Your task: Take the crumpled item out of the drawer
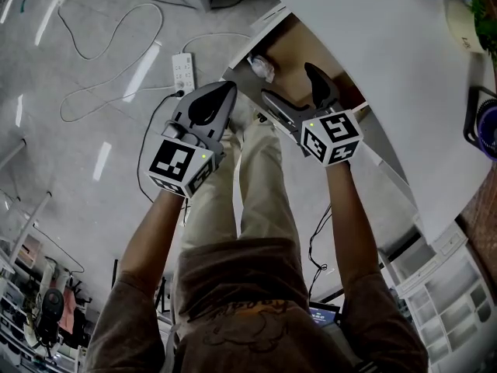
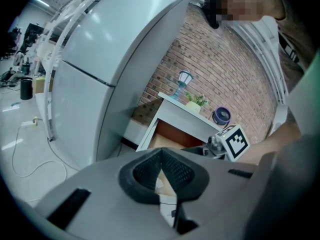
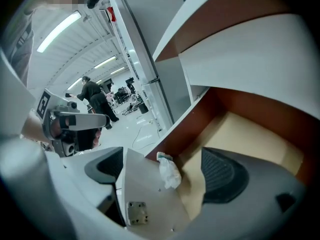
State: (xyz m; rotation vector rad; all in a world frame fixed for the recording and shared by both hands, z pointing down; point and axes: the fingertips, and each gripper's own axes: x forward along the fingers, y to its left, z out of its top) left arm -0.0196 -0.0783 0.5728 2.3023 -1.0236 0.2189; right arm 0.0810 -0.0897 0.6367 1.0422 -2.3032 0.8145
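A small crumpled white item point(image 1: 262, 68) lies in the near left corner of the open drawer point(image 1: 311, 47), whose inside is brown. In the right gripper view the crumpled item point(image 3: 169, 171) rests against the drawer's side wall point(image 3: 185, 129). My right gripper point(image 3: 162, 166) is open wide; its jaws straddle the white drawer front point(image 3: 145, 199), one jaw outside and one over the drawer floor. Nothing is held. In the head view the right gripper point(image 1: 287, 81) hangs over the drawer's front edge. My left gripper point(image 1: 225, 92) is beside it over the floor, jaws together and empty; the left gripper point(image 2: 160, 154) has its tips touching.
The drawer belongs to a white table point(image 1: 388, 76). A power strip point(image 1: 182, 72) and cables lie on the floor to the left. A tall white refrigerator point(image 2: 95, 74) stands left of the table. A white shelf unit point(image 1: 450, 294) is at the lower right. The person's legs stand below the grippers.
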